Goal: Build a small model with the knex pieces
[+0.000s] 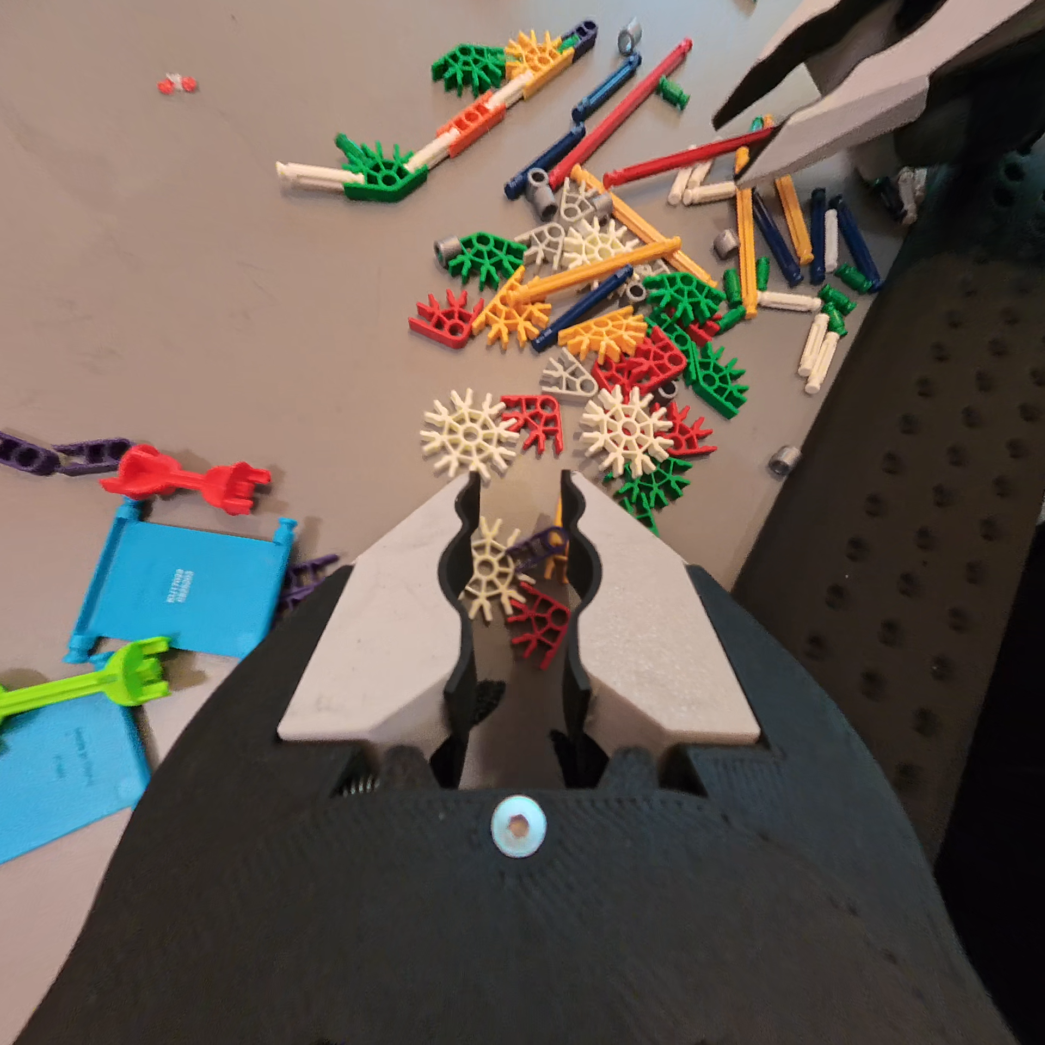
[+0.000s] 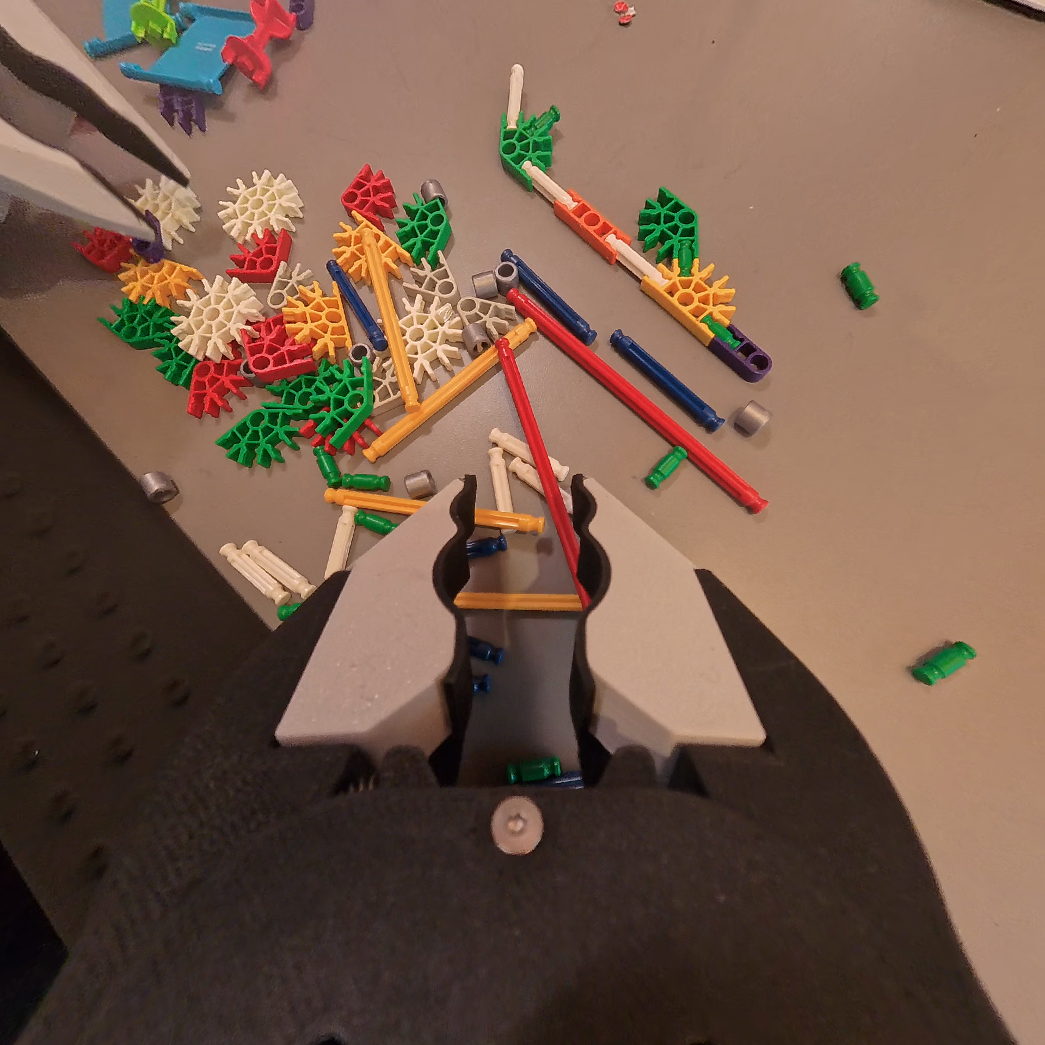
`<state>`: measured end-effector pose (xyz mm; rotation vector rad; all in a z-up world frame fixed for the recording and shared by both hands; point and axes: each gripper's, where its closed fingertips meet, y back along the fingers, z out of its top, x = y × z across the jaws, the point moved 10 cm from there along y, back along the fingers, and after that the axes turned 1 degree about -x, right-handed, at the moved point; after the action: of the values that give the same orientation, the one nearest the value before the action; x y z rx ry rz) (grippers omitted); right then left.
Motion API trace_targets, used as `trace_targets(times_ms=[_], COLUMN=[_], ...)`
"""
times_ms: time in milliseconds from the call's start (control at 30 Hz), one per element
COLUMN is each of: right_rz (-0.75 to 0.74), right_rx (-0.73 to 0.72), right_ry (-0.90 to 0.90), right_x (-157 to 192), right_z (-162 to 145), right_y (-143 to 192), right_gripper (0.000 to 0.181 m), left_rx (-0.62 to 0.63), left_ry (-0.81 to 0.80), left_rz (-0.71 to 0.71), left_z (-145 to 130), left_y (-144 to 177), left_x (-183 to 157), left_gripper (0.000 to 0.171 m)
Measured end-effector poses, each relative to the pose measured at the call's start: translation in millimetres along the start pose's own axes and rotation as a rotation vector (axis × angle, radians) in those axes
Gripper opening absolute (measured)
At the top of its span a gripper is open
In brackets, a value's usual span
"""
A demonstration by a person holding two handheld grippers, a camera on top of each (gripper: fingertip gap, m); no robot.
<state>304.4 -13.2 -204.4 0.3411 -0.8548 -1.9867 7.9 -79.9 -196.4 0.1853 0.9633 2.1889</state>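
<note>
A pile of plastic construction-toy connectors and rods (image 1: 599,328) lies on the grey table (image 1: 198,283). My left gripper (image 1: 521,480) is open and low over the near end of the pile. A white snowflake connector (image 1: 489,571), a purple connector (image 1: 537,545) and a dark red connector (image 1: 540,622) lie between its fingers. It shows in the right wrist view (image 2: 168,206) at top left. My right gripper (image 2: 523,480) is open over loose rods. A long red rod (image 2: 537,452) runs between its fingers, close along the right pad. A yellow rod (image 2: 517,600) lies crosswise below. The right gripper also shows in the left wrist view (image 1: 729,151).
A joined chain of green, white, orange, yellow and purple pieces (image 1: 469,121) lies beyond the pile. Blue panels (image 1: 181,582), a red piece (image 1: 181,478) and a lime piece (image 1: 113,678) lie to the left. A black perforated mat (image 1: 905,509) borders the table on the right.
</note>
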Motion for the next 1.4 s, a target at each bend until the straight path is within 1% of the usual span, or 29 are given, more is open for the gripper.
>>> trace_targets(times_ms=[133, 233, 367, 500, 533, 633, 733, 833, 933, 1100, 1400], right_rz=[0.005, 0.011, 0.0, -0.004, -0.002, 0.028, 0.099, 0.204, 0.227, 0.241, 0.265], right_rx=[-0.002, -0.003, 0.022, 0.021, 0.023, 0.071, 0.17, 0.219, 0.237, 0.264, 0.237], right_ry=[0.003, -0.011, 0.008, 0.046, 0.062, 0.147, 0.238, 0.296, 0.328, 0.389, 0.335], right_x=[0.8, 0.4, -2.0, -10.2, -13.6, -22.9, -27.8, -24.0, -23.5, -23.2, -28.6], right_z=[1.2, 1.5, 1.5, 7.9, 11.0, 22.3, 25.9, 24.9, 24.9, 25.9, 28.6], right_y=[0.7, 4.6, 11.1, 15.3, 13.8, 3.2, -9.4, -13.2, -16.2, -22.4, -18.8], right_gripper=[0.032, 0.03, 0.018, 0.011, 0.005, 0.0, 0.0, 0.009, 0.012, 0.003, 0.003], left_rx=[0.03, 0.032, 0.056, 0.038, 0.037, 0.038, 0.038, 0.038, 0.045, 0.05, 0.033], left_ry=[-0.053, -0.063, -0.104, -0.122, -0.127, -0.139, -0.143, -0.133, -0.114, -0.1, -0.091], left_rz=[0.046, 0.027, 0.004, -0.025, -0.032, -0.046, -0.051, -0.047, -0.037, -0.026, -0.004], left_z=[11.0, 17.6, 24.2, 35.0, 37.7, 44.1, 48.1, 47.5, 42.9, 40.4, 47.9], left_y=[-2.8, -7.4, -20.0, -30.5, -33.3, -41.3, -45.4, -45.5, -45.5, -46.9, -49.3], left_x=[9.7, 9.9, 2.5, -7.0, -9.1, -13.8, -16.7, -17.2, -15.7, -15.3, -11.2], left_gripper=[0.026, 0.026, 0.028, 0.028, 0.028, 0.028, 0.028, 0.028, 0.028, 0.029, 0.029])
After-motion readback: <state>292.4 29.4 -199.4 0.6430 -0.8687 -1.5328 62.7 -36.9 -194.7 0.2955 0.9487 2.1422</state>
